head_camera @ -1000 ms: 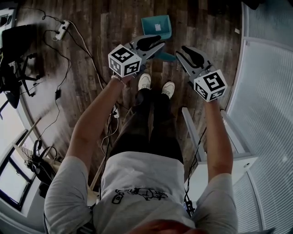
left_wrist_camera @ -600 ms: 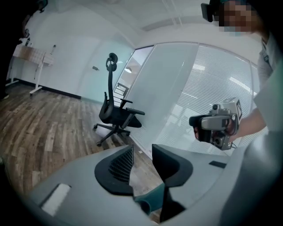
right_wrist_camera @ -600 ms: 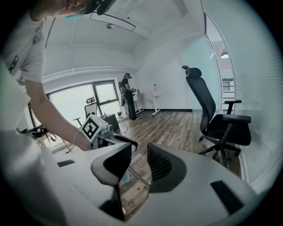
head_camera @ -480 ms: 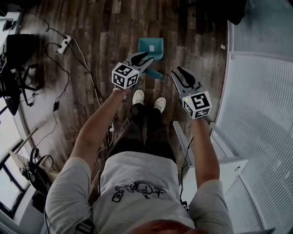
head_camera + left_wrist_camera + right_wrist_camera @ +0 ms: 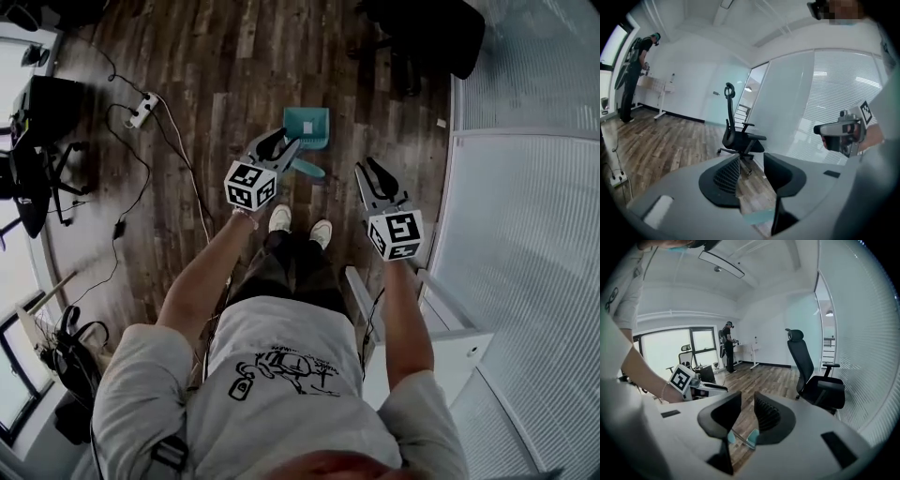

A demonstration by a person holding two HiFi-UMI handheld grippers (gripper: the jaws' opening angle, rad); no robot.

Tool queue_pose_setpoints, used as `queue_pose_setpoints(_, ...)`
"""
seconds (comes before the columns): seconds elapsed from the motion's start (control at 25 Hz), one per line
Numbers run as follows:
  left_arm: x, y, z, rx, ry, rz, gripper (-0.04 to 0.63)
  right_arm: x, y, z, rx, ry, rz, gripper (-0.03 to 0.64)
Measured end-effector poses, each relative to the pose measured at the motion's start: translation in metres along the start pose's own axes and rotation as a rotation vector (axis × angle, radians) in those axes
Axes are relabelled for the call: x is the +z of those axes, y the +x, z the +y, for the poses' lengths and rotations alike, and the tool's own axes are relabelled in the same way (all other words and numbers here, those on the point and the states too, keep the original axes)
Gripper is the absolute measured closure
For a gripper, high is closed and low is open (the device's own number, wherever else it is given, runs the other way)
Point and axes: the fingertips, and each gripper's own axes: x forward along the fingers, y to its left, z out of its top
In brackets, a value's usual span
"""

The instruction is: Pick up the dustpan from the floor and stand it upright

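The teal dustpan (image 5: 307, 129) is on the wood floor just ahead of the person's shoes, its handle (image 5: 309, 169) pointing back toward them. My left gripper (image 5: 275, 145) hangs in the air over the handle's left side. Its jaws are opening and nothing is between them (image 5: 752, 168). My right gripper (image 5: 370, 171) is held to the right of the dustpan, well above the floor. Its jaws are closing with a gap left and hold nothing (image 5: 747, 408). Low in each gripper view, a teal bit of the dustpan (image 5: 752, 437) shows through the gap.
A black office chair (image 5: 422, 37) stands at the far right beside a glass wall with blinds (image 5: 525, 187). A power strip (image 5: 142, 108) and cables run along the floor at left. A white desk (image 5: 441, 347) is close on the right. Another person (image 5: 727, 345) stands far off.
Both grippers have risen away from the floor and the dustpan, which now looks smaller and farther below. The left jaws have spread wider.
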Motion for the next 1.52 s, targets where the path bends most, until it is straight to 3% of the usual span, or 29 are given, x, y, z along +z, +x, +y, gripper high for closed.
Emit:
queue_pose_setpoints(0.2, 0.065, -0.05, -0.041, -0.002, 0.037, -0.088, 0.463, 0.049, -0.03, 0.006, -0.026, -0.024, -0.049, 0.549)
queue_pose_setpoints(0.6, 0.187, -0.116, -0.124, -0.05, 0.211, -0.187, 0.499, 0.147, -0.106, 0.016, -0.121, -0.032, -0.147, 0.561)
queue_pose_setpoints(0.84, 0.249, -0.143, -0.161, -0.04, 0.234, -0.283, 0.503, 0.201, -0.149, 0.025, -0.158, -0.057, -0.225, 0.574)
queue_pose_setpoints(1.2, 0.298, -0.178, -0.194, 0.011, 0.274, -0.365, 0.505, 0.246, -0.191, 0.042, -0.177, -0.098, -0.264, 0.574)
queue_pose_setpoints(1.52, 0.31, -0.208, -0.195, 0.069, 0.232, -0.388, 0.511, 0.269, -0.217, 0.048, -0.209, -0.114, -0.284, 0.574)
